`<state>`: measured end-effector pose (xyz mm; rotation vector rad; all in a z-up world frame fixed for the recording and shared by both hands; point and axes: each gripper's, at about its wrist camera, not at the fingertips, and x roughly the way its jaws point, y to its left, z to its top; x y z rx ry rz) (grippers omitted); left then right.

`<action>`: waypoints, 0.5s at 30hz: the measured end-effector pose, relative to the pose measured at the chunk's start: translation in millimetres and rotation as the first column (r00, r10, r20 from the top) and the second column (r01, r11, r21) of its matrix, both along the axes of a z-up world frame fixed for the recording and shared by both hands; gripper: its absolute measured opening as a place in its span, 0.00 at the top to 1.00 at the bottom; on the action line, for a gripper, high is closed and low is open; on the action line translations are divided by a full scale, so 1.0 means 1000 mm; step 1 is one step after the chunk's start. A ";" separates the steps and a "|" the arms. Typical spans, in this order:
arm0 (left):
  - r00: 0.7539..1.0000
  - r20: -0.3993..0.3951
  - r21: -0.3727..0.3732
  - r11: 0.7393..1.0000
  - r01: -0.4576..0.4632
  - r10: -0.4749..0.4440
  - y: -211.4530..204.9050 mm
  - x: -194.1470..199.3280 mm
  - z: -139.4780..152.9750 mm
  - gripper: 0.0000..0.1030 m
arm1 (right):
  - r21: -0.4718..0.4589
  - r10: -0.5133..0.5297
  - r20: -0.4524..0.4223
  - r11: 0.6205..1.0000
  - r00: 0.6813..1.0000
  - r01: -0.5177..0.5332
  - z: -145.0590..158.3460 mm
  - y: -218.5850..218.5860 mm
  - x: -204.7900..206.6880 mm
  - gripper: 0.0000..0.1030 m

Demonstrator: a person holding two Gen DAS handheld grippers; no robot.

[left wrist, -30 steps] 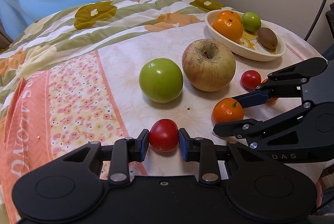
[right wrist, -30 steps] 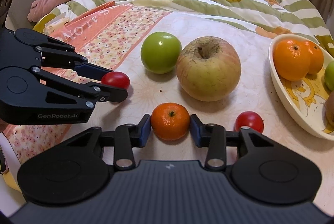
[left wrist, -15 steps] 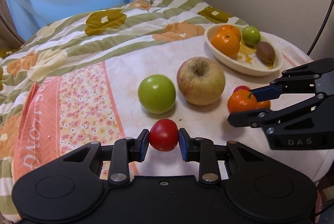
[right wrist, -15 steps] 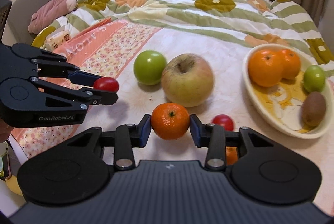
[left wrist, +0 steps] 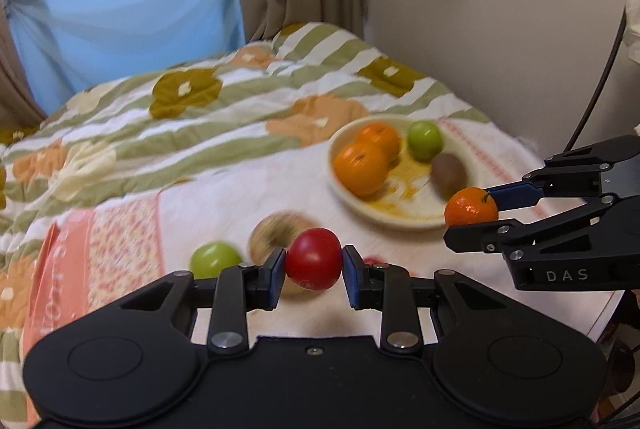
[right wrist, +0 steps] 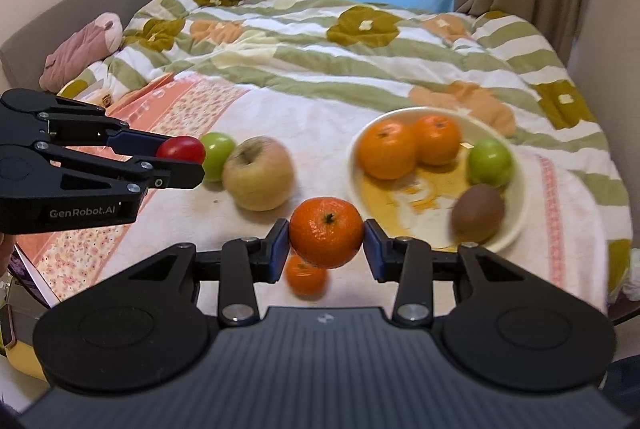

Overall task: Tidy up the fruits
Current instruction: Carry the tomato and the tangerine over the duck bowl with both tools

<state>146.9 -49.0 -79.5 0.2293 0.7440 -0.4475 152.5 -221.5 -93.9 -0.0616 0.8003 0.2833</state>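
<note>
The left tool (left wrist: 314, 266) grips a small round red tomato (left wrist: 314, 264) at lower centre; the right tool (right wrist: 326, 232) grips a small orange mandarin (right wrist: 326, 231). Both fruits are airborne, short of the cream oval bowl (right wrist: 516, 207); smooth skins could slip, or the tools collide over it.

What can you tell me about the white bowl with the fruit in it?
The bowl is wide, shallow and cream-white, with a smooth glazed look and a yellow picture on its inside bottom. It sits upright on the pale tablecloth, near the striped flowery blanket. Inside lie two oranges, a small green apple and a brown kiwi. No hand-held gripper touches it. Its near rim is partly hidden in the right wrist view.
</note>
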 end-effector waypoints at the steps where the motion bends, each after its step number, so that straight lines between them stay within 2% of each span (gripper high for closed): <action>1: 1.000 0.006 -0.001 1.000 0.003 -0.003 -0.007 0.000 0.003 0.68 | 0.003 -0.002 0.004 1.000 1.000 0.002 0.004 -0.007 -0.001 0.47; 9: 0.999 0.037 -0.013 1.000 0.018 -0.017 -0.062 0.010 0.018 0.68 | -0.016 -0.011 0.043 1.000 0.999 0.012 0.026 -0.065 0.005 0.47; 15: 0.998 0.047 0.007 1.000 0.030 -0.031 -0.103 0.030 0.013 0.68 | -0.028 -0.021 0.052 0.999 0.998 0.022 0.028 -0.101 0.023 0.47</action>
